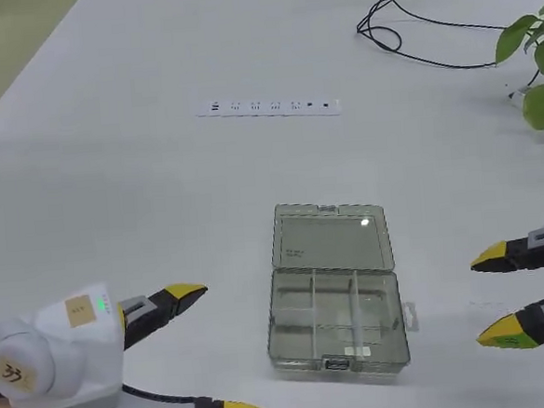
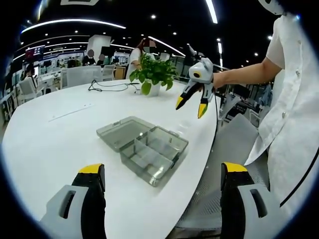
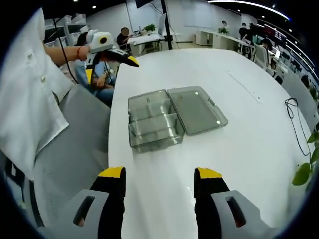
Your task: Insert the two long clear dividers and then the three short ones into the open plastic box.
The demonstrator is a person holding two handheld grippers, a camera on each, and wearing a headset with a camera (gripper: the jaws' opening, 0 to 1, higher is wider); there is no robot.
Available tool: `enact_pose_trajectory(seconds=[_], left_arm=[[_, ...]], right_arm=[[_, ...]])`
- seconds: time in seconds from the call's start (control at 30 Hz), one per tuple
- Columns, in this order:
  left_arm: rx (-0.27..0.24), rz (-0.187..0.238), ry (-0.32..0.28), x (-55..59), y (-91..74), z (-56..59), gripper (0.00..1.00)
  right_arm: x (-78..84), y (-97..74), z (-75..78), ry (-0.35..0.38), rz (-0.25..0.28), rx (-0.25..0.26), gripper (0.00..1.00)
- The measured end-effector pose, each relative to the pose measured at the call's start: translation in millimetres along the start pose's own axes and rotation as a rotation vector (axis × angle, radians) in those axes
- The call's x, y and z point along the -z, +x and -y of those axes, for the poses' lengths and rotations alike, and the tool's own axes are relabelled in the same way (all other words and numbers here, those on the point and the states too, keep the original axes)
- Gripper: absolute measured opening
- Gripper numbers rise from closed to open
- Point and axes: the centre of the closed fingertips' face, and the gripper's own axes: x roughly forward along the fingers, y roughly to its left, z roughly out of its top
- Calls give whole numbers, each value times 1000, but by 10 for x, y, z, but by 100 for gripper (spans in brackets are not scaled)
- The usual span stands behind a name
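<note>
An open, grey-tinted clear plastic box (image 1: 337,325) sat on the broad white bench (image 1: 111,178), close to its near edge, with the hinged lid (image 1: 330,237) folded back on the far side and lying on the bench top. Clear dividers (image 1: 314,299) stood inside the tray, some running near to far and others left to right, splitting it into compartments; their exact number could not be made out.

The left hand-held gripper (image 1: 219,352), grey with yellow-tipped jaws, hovered to the left of the box with its jaws spread wide and nothing between them, apart from the box wall. The right hand-held gripper (image 1: 489,298) hung to the right of the box, its jaws likewise spread and empty, near the box but not touching it.

Seen in the left gripper view, the right hand-held gripper was raised above the bench beyond the box, held by a person in a white short-sleeved shirt (image 2: 294,99). The right gripper view showed the left hand-held gripper held up clear of the bench surface on the other side of the box.

Farther back, a long white power strip (image 1: 270,108) lay flat across the middle of the bench. A looped black cable (image 1: 410,45) trailed at the far right, and the green leaves of a potted plant (image 1: 535,64) reached in at the right edge. Office desks and chairs stood in the background of both gripper views.
</note>
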Motion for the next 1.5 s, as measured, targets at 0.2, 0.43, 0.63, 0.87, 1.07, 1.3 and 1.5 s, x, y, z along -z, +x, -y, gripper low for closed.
enact_pose_trajectory(seconds=[0.2, 0.43, 0.63, 0.87, 1.07, 1.3, 1.5], left_arm=[[-4, -7, -3, 21, 9, 10, 99], [-9, -12, -12, 41, 17, 24, 99], [-17, -17, -16, 60, 16, 24, 99], [-20, -24, -22, 84, 9, 19, 99], [-23, -25, -25, 97, -3, 14, 99], [-25, -24, -28, 120, -27, 7, 99], [-28, -21, -27, 125, -48, 8, 98]], right_arm=[[226, 37, 80, -63, -80, -6, 56], [546, 171, 151, -168, -204, -27, 54], [756, 291, 205, -258, -291, -35, 51], [900, 393, 258, -294, -338, -42, 49], [908, 411, 292, -312, -347, -34, 45], [913, 414, 290, -316, -353, -32, 43], [914, 415, 282, -322, -360, -28, 33]])
